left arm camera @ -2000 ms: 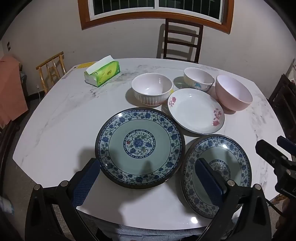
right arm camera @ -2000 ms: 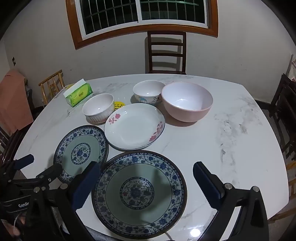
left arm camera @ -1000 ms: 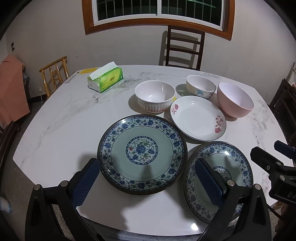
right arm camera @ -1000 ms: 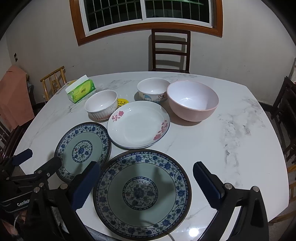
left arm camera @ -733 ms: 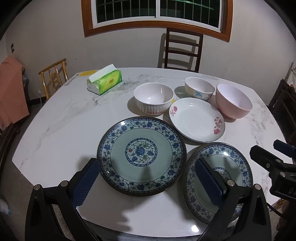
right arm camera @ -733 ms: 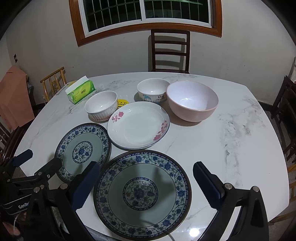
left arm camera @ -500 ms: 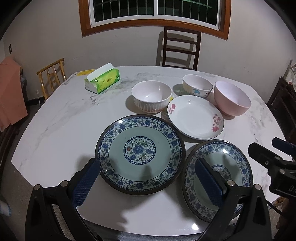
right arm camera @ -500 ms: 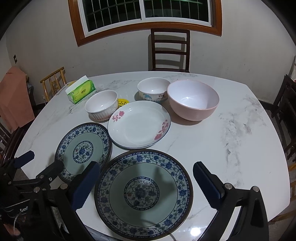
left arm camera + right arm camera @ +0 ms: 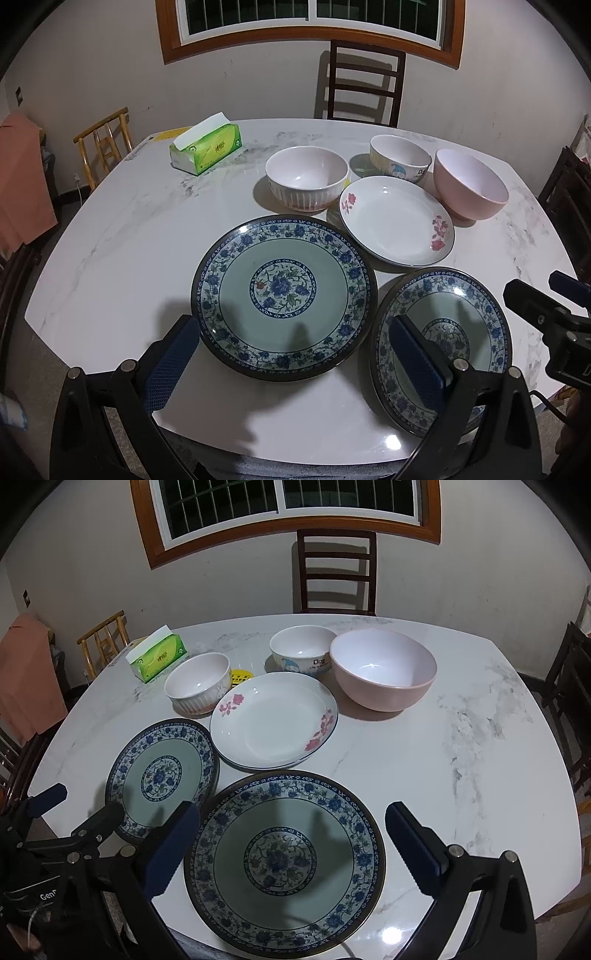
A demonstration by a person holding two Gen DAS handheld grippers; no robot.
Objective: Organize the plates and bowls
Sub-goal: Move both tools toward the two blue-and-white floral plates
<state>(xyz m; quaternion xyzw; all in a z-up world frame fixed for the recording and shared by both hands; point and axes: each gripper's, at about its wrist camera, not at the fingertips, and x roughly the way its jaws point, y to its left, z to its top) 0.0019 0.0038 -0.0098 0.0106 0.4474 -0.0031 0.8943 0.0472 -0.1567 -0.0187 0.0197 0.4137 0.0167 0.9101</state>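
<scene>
Two blue-patterned plates lie near the front edge of the marble table (image 9: 110, 258): a flat one (image 9: 284, 295) (image 9: 162, 775) on the left and a deeper one (image 9: 443, 332) (image 9: 284, 856) on the right. Behind them sit a white flowered plate (image 9: 397, 221) (image 9: 273, 720), a ribbed white bowl (image 9: 306, 182) (image 9: 199, 686), a cartoon bowl (image 9: 400, 157) (image 9: 301, 653) and a pink bowl (image 9: 469, 188) (image 9: 384, 668). My left gripper (image 9: 295, 354) is open above the front of the flat plate. My right gripper (image 9: 291, 842) is open above the deeper plate. Both are empty.
A green tissue box (image 9: 207, 147) stands at the table's back left. A dark chair (image 9: 364, 85) is behind the table, a bamboo chair (image 9: 107, 144) to the left, dark chairs (image 9: 569, 686) to the right. A small yellow item (image 9: 240, 675) lies between the bowls.
Both grippers have stayed open and have only drifted slightly above the near table edge. Plates and bowls have not moved.
</scene>
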